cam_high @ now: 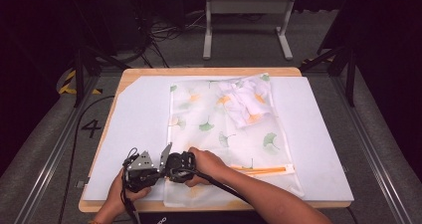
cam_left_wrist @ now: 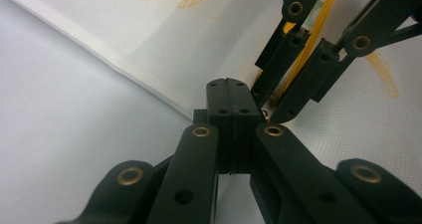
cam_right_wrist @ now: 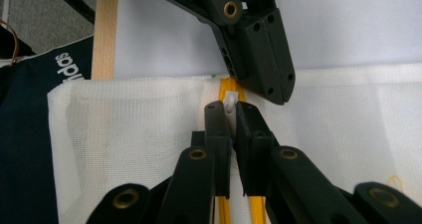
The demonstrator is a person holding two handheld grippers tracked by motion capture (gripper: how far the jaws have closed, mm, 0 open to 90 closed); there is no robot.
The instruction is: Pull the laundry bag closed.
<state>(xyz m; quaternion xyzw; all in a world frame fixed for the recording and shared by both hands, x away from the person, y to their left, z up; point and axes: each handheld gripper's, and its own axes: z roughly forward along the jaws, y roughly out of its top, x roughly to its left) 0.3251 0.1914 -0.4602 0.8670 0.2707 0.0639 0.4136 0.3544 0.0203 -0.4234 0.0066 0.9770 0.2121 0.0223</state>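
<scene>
1. Zipper pull (cam_right_wrist: 229,106), a small white tab, sits pinched between the jaws of the right gripper (cam_right_wrist: 230,115), at the near end of the yellow zipper (cam_high: 263,170) on the mesh laundry bag (cam_high: 224,129).
2. Just ahead of those jaws, the left gripper (cam_right_wrist: 266,79) is fully closed, tips pressed on the bag's edge beside the zipper end; whether fabric is actually caught between them I cannot tell.
3. Farther off, a bundled garment (cam_high: 246,102) lies inside the bag at its far end, and the bag rests on a pale mat (cam_high: 318,134) over the table (cam_high: 134,74).
4. Risk, as I judge it: the tab is small and could slip out if pulled at an angle; if the left grip is weak, the mesh may bunch and jam the slider.
</scene>
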